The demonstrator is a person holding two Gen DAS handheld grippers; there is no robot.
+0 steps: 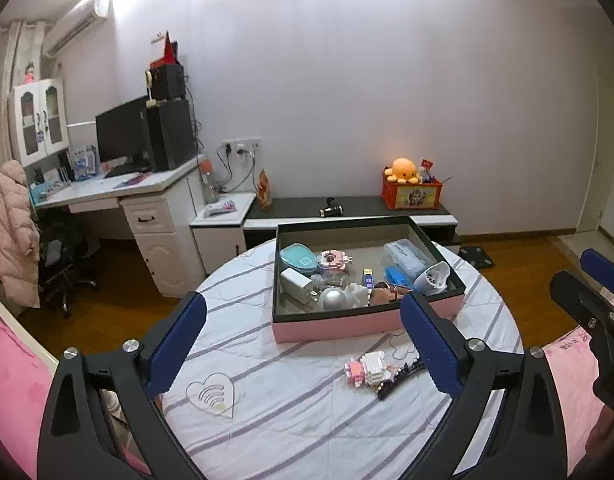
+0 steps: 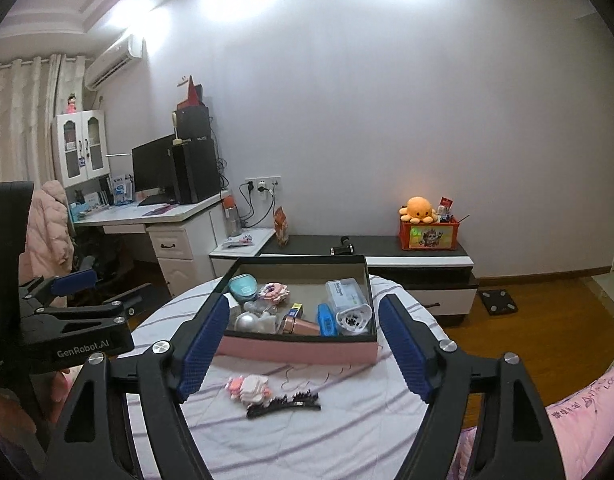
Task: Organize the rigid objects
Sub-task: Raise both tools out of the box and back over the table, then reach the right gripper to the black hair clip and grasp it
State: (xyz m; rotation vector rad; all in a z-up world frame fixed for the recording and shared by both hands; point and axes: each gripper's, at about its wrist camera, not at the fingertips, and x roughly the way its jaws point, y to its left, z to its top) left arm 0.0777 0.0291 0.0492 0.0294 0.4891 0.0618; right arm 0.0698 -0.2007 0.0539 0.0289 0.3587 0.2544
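Two small things remain outside the box on the round worktop: a pink-and-white block toy and a black hair clip, which lie touching each other just in front of the box's pink front wall. In the left wrist view they sit low and to the right, close by the right finger of the left tool; in the right wrist view they fall almost squarely between the fingers of the right tool, so the right tool looks the better lined up for them. The clip's long axis runs roughly crosswise to the right tool's line of sight, parallel to the box front, with the toy against its left end. Both tools stand wide open with nothing between their blue pads, hovering short of the worktop's near edge. The box already holds a heap of items: a teal case, a white charger, a silver ball, a clear plastic case and others. Its near contents are partly cut off by the front wall and, in both views, by a tool finger. Whether the toy overlaps the clip cannot be told.
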